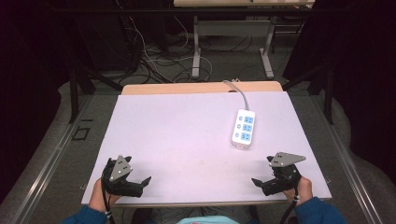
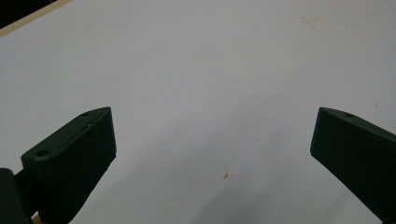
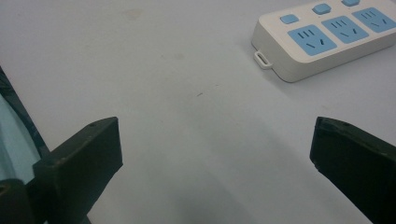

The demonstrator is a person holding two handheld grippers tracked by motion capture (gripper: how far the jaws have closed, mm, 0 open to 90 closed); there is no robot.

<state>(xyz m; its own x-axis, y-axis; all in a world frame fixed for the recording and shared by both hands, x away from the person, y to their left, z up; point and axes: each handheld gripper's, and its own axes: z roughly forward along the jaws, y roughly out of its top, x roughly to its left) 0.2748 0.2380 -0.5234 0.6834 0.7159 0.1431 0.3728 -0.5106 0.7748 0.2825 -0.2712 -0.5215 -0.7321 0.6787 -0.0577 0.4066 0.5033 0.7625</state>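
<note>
A white power strip (image 1: 244, 128) with blue sockets lies on the right half of the white table top (image 1: 187, 135), its grey cable running off the far edge. The right gripper view shows the strip's near end (image 3: 322, 39) at the upper right. My left gripper (image 1: 140, 184) rests near the front left corner, held by a hand, jaws wide open with nothing between them (image 2: 212, 154). At the front right, my right gripper (image 1: 261, 184) points toward the table's middle. It is open too and holds nothing (image 3: 215, 154). The strip sits beyond it and slightly left.
A wooden table edge (image 1: 187, 87) shows behind the white top. Beyond it are tangled cables on the floor (image 1: 154, 56) and the legs of another table (image 1: 196, 51). Dark curtains stand at both sides.
</note>
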